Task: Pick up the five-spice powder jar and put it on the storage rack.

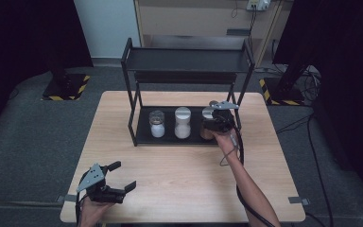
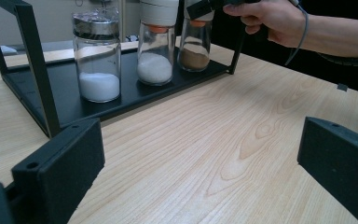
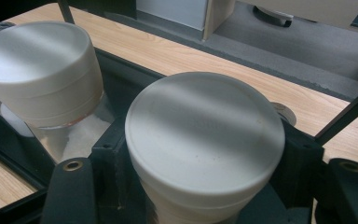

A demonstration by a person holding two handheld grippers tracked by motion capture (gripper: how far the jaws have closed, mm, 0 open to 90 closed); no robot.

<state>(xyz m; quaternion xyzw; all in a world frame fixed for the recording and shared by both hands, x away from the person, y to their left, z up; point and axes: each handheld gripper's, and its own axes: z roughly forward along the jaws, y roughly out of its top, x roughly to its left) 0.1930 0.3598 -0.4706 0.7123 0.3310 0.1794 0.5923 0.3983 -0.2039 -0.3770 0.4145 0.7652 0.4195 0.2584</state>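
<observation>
Right tool (image 1: 214, 115) clamped on the brown-powder jar (image 2: 194, 44) at the right end of the rack's lower shelf (image 1: 144, 135).

The jar is clear glass with a white cap over an orange collar, brown powder filling its bottom. Three jars stand in a row — two hold white powder (image 2: 154, 66), one brown. The left tool (image 1: 120, 176) rests wide on the worktop (image 1: 179, 175) — nothing in it.

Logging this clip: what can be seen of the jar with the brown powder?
The brown jar is clear glass with a broad white cap above an orange collar, about a third full of brown powder. It stands upright at the right end of the black rack's lower shelf, beside two jars of white powder. The right gripper is shut on its cap, fingers pressing both sides.
</observation>
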